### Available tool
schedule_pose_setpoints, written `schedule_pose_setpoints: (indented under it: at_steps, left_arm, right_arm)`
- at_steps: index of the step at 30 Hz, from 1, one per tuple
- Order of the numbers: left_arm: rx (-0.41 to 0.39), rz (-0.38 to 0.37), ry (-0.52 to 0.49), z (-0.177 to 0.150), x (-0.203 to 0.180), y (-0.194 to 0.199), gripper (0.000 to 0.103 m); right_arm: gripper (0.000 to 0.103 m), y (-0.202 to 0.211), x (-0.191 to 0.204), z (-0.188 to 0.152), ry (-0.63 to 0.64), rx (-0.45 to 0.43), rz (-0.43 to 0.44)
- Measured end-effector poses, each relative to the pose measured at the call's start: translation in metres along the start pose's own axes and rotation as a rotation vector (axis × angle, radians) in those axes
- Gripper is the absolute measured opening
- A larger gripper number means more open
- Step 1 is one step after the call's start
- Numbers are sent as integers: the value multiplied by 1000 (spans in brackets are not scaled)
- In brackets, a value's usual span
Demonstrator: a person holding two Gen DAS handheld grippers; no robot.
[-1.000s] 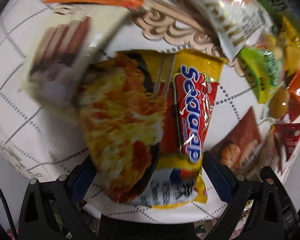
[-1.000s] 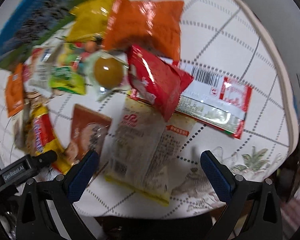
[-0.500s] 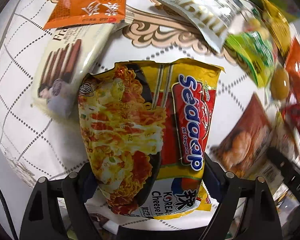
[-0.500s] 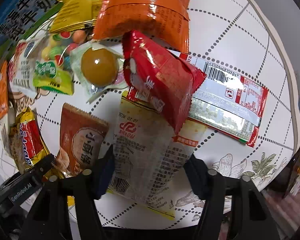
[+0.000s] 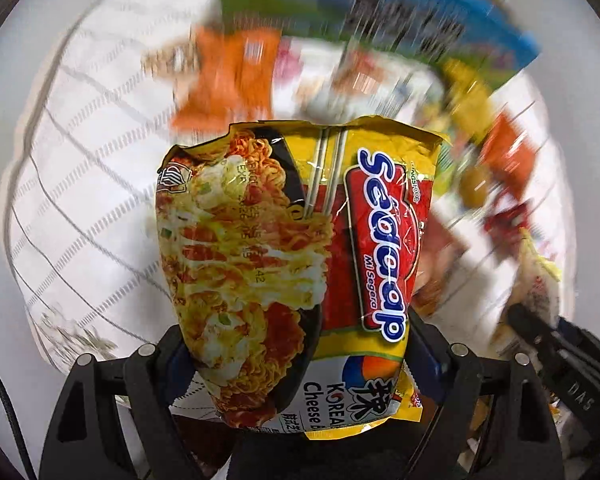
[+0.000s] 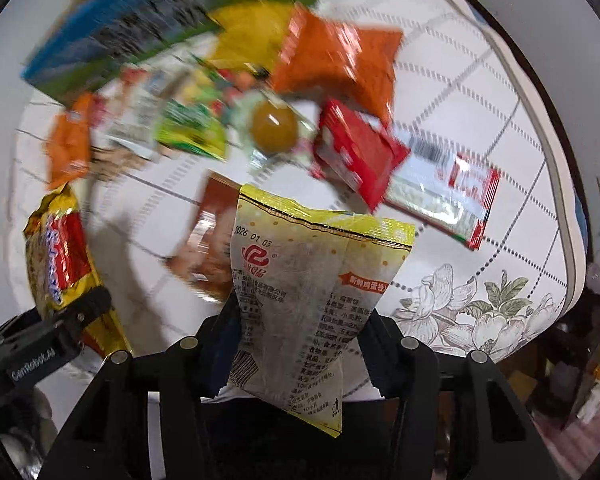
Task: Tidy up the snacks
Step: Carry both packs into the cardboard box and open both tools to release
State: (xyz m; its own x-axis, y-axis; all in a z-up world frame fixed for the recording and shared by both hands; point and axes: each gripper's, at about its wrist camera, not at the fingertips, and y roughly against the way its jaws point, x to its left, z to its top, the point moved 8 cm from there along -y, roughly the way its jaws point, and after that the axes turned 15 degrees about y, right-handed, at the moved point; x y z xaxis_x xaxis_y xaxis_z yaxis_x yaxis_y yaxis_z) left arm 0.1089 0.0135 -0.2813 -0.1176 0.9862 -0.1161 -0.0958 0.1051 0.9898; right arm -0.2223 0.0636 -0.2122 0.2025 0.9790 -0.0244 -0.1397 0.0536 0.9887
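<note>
Looking along your left gripper (image 5: 296,360), you see its two blue pads clamped on the lower sides of the yellow noodle packet (image 5: 296,248), which hangs lifted clear of the white tablecloth (image 5: 88,208). The packet's bottom edge is cut off behind the black frame, and the left pad is mostly hidden behind its bulge. Everything beyond is smeared by motion: an orange packet (image 5: 228,76) and a blue and green carton (image 5: 380,12) can be told by colour only, and their print is unreadable. At the lower right edge a black gripper body pokes in, partly cut off.

Your right gripper (image 6: 296,344) is pinched on the pale yellow snack bag (image 6: 312,288), its jaws having just been closing, with the bag between them and crumpled narrow where they press. The bag is raised off the cloth, its back with small print facing the camera; the lower corner disappears behind the frame. Behind it a brown packet (image 6: 208,240) is half covered. Further out lie a red packet (image 6: 356,152), an orange bag (image 6: 336,64), a round amber sweet in clear wrap (image 6: 274,126) and a white and red flat packet (image 6: 448,196), all blurred. At the left edge you can make out the noodle packet again in the other gripper.
</note>
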Motion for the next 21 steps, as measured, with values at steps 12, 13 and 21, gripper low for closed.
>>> schedule_pose_setpoints:
  at_steps: [12,13,21]
  left_arm:
    - [-147,-113,-4,85,-59,111,87]
    - [-139,-106,4,91,-59,108,87]
    - [-8,-33,31,167,-56,29,87]
  right_arm:
    - [56,115,10,198,169,-280,57]
    - [56,116,7,221,179,-285,46]
    - [56,48,2,375,264,-208,58]
